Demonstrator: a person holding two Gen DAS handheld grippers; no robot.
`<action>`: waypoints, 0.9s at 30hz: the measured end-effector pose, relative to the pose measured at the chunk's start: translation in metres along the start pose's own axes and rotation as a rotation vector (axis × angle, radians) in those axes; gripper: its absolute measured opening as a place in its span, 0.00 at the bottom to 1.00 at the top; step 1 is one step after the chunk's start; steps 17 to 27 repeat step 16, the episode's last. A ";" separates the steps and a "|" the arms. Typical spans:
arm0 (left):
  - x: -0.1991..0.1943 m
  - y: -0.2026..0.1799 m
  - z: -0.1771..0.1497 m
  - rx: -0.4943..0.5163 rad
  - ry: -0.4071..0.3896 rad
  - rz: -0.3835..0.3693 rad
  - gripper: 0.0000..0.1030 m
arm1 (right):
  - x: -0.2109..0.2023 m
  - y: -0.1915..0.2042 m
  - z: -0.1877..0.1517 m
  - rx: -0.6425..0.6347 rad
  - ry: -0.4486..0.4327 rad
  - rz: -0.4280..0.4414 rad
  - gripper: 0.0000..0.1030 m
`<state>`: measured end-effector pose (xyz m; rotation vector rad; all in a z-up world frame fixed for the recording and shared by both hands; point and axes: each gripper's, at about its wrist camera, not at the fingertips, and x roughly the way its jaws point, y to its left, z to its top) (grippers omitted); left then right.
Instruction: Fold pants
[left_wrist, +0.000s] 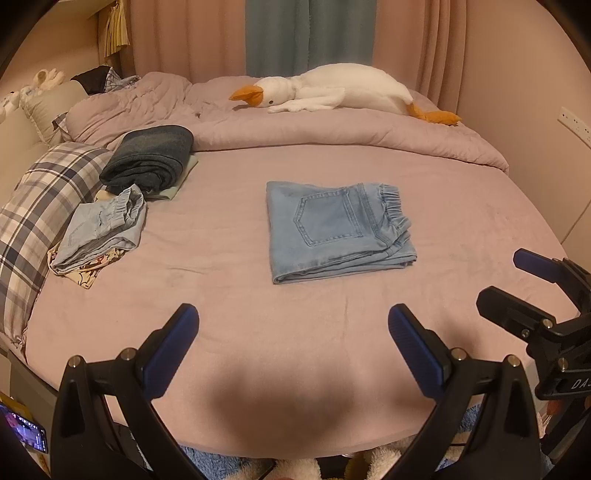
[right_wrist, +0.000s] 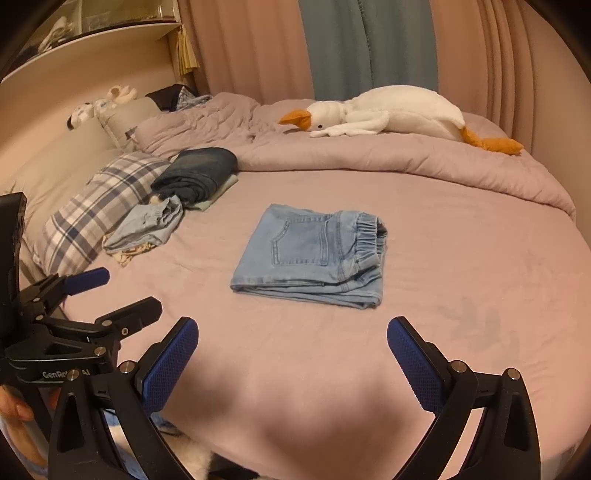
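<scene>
Holding both claws released above the bed (left_wrist: 258, 350), your left claw (left_wrist: 293, 328) and right claw (right_wrist: 291, 339) face the folded pants (left_wrist: 338, 230).

Bare sheet (left_wrist: 295, 332) around folded pants (left_wrist: 338, 230)

Pants (left_wrist: 338, 230) mid-bed (left_wrist: 461, 240), plush goose (left_wrist: 343, 90) behind.

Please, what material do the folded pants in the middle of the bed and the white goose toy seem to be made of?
The folded pants look like light blue denim, matte: stitched seams, a patch pocket and a gathered elastic waistband show. The goose toy looks like soft white plush with orange fabric beak and feet; its fuzzy surface suggests this, though the filling is unseen.
</scene>
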<state>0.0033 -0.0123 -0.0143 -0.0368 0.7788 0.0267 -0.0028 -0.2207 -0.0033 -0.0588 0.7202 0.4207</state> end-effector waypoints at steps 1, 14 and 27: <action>0.000 0.000 0.000 0.000 0.000 -0.001 1.00 | 0.000 0.000 0.000 -0.001 -0.001 0.000 0.98; 0.000 -0.002 0.000 -0.005 -0.001 0.000 1.00 | -0.001 -0.001 0.000 0.000 -0.001 0.004 0.98; 0.001 -0.001 0.000 -0.005 0.004 0.001 1.00 | -0.001 -0.002 0.001 -0.001 -0.002 0.005 0.98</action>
